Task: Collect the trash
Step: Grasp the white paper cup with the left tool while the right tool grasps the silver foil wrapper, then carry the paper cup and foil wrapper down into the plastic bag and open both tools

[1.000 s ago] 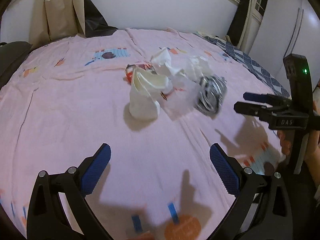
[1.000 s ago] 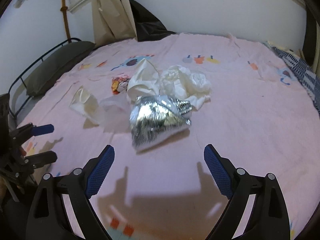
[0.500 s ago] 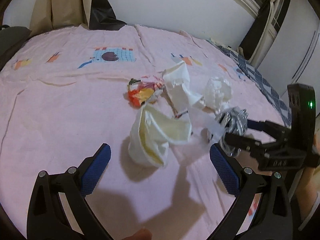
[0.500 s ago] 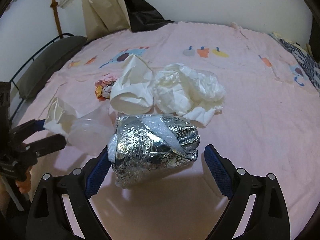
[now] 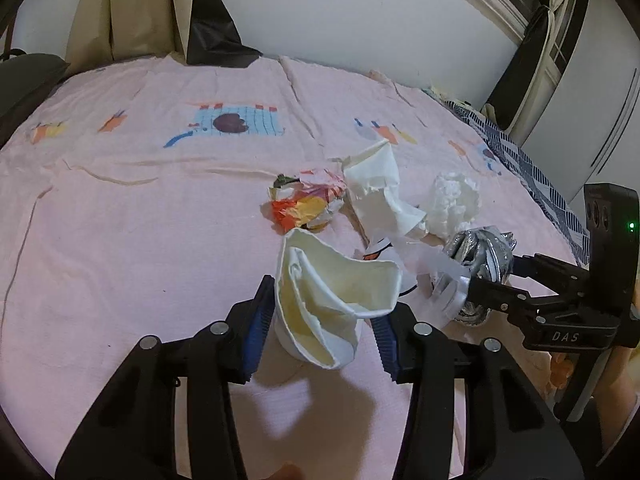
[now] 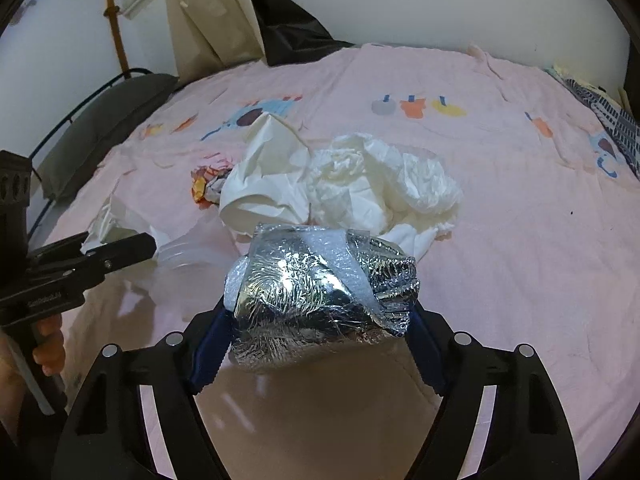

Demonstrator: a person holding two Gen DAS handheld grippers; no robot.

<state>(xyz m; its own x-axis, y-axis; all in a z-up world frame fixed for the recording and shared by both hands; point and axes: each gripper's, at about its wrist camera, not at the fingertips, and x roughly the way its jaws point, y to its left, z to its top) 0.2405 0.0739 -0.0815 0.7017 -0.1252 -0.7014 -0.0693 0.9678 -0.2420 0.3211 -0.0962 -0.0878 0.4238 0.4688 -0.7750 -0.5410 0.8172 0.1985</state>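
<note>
— Foil bundle (image 6: 320, 296) on the pink bed (image 6: 520, 240): our right hand-held gripper (image 6: 316, 344) is closing around it.

— Confirmed. Our left hand-held gripper (image 5: 320, 320) clamps the crumpled paper cup (image 5: 332, 292) nearby.

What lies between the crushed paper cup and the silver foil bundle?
A clear plastic cup lies between the crushed paper cup and the silver foil bundle, clearest in the right wrist view.

On the bed sheet (image 6: 520, 220), the foil wad (image 6: 320, 292) sits at frame centre, the tissue heap (image 6: 380, 180) above it, the paper cup (image 5: 332, 300) to the left.
</note>
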